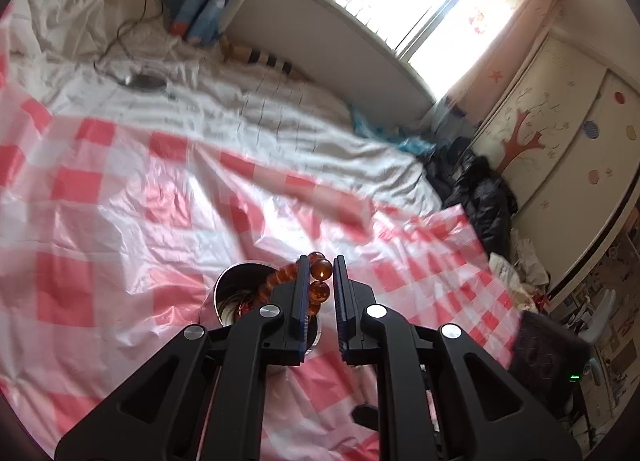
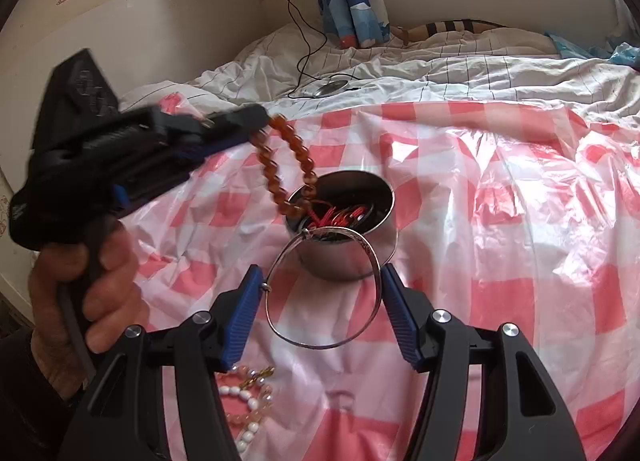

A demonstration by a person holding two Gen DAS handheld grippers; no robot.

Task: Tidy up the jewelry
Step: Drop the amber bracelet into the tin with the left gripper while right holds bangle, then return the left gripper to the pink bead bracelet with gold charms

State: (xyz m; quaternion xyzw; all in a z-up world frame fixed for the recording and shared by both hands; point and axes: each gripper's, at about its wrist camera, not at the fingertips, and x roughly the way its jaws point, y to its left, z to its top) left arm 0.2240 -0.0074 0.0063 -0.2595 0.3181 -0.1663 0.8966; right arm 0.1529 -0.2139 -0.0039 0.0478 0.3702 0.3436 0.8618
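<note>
- The left gripper (image 2: pixel 256 119) has its jaws drawn narrow on an amber bead bracelet (image 2: pixel 286 165). The strand hangs from the tips, and its lower loop drops inside the metal cup (image 2: pixel 348 261).
- In the left wrist view the same bracelet (image 1: pixel 320 269) sits pinched near the jaw tips, with the cup (image 1: pixel 232 285) just below at about 8 o'clock. Judgement: the strand is held high so it feeds down into the cup rather than across the rim.
- The right gripper (image 2: pixel 320 303) holds a thin silver bangle (image 2: pixel 376 261) across its width, both blue pads touching the hoop. The far edge of the bangle rests at the near rim of the cup, at 12 o'clock from the jaws. Judgement: a hold across the widest part keeps the hoop from swinging.
- The cup stands upright on a red-and-white checked plastic sheet (image 2: pixel 500 221) spread over the bed (image 2: pixel 480 65). Red cord jewelry (image 2: pixel 340 219) already lies inside it.
- A white and pink bead strand (image 2: pixel 248 401) lies on the sheet at 7 o'clock from the right gripper, outside the cup. Judgement: sorting is not finished.
- A person's hand (image 2: pixel 80 293) grips the left tool's handle.
</note>
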